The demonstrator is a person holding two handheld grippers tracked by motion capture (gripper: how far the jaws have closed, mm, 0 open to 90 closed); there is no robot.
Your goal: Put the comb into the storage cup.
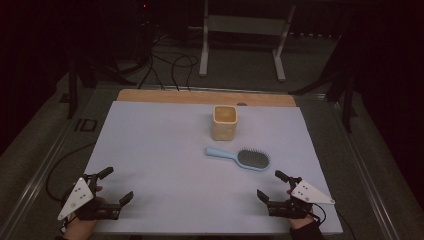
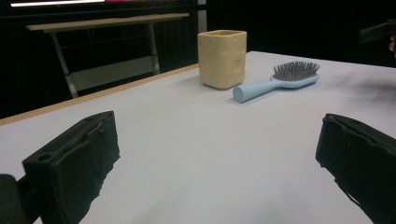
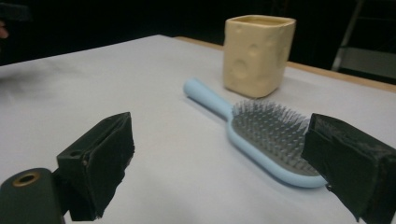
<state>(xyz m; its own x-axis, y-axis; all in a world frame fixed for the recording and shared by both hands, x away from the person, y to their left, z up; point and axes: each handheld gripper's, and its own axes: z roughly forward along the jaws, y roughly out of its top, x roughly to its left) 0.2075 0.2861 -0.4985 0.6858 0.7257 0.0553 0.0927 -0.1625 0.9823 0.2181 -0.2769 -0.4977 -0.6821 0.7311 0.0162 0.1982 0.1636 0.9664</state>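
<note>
A: What is hard to make out here?

B: The room past the counter (image 1: 150, 150) is nearly black. On the floor behind it only a pale metal stand (image 1: 245, 35) and some loose cables (image 1: 170, 67) show. In the right gripper view the near end of the hairbrush (image 3: 266, 133) is covered by one black finger, and both gripper views cut off their own fingers at the bottom edge.

A: And the inside of the cup?

B: The cream square cup (image 1: 224, 122) stands upright near the far middle of the counter, with dimpled walls. From above its inside looks tan and probably empty, but the light is too dim to be sure.

A: Where is the brush?

B: It lies flat on the white cover, bristles up, just in front of the cup and apart from it. Its light blue handle points toward the person's left, and its grey bristle pad lies toward the right.

A: The grippers?

B: The left gripper (image 1: 119, 186) sits at the near left corner, its fingers (image 2: 74, 163) wide apart with only bare counter between them, well away from the brush. The right gripper (image 1: 272, 185) sits at the near right, close to the brush head; its fingers (image 3: 100, 161) are spread wide too, with nothing clamped.

A: Anything in the way?

B: No, the cover between each gripper and the brush is bare.
</note>
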